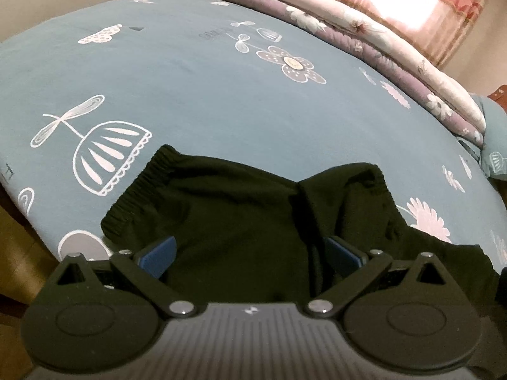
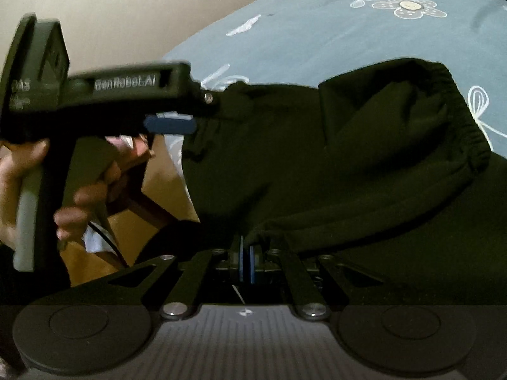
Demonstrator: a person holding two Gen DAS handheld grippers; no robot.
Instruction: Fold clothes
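**Gripping a dark garment at the near edge of the bed**

Lying on the blue-grey bedsheet printed with white flowers (image 1: pixel 202 95), the black soft-knit garment with ribbed elastic cuffs (image 1: pixel 228 209) sits near the sheet's front edge, rumpled and part doubled over itself, with 2 gathered cuffed ends showing in the left wrist view. Whether it is trousers or a top I cannot tell.

The left gripper (image 1: pixel 250 253) has its 2 blue-padded fingers spread wide, with black cloth lying between and beneath them; nothing is pinched. From the right wrist view the same tool (image 2: pixel 171 125) hovers at the garment's left edge, carried by a person's hand (image 2: pixel 79 196). The right gripper (image 2: pixel 246 261) has its pads pressed nearly together on a thin fold of the black cloth, which rises into the tips.

The fabric looks light, limp and thick enough to hold soft creases; it should drape and sag rather than keep a shape, and is not fragile or slippery. Good holds would be the ribbed elastic bands or a hemmed corner, where the cloth is bunched and firm, not the loose middle, where only 1 layer may lift. A folded floral quilt in pink and lilac (image 1: pixel 364 41) lies along the far side, well apart.
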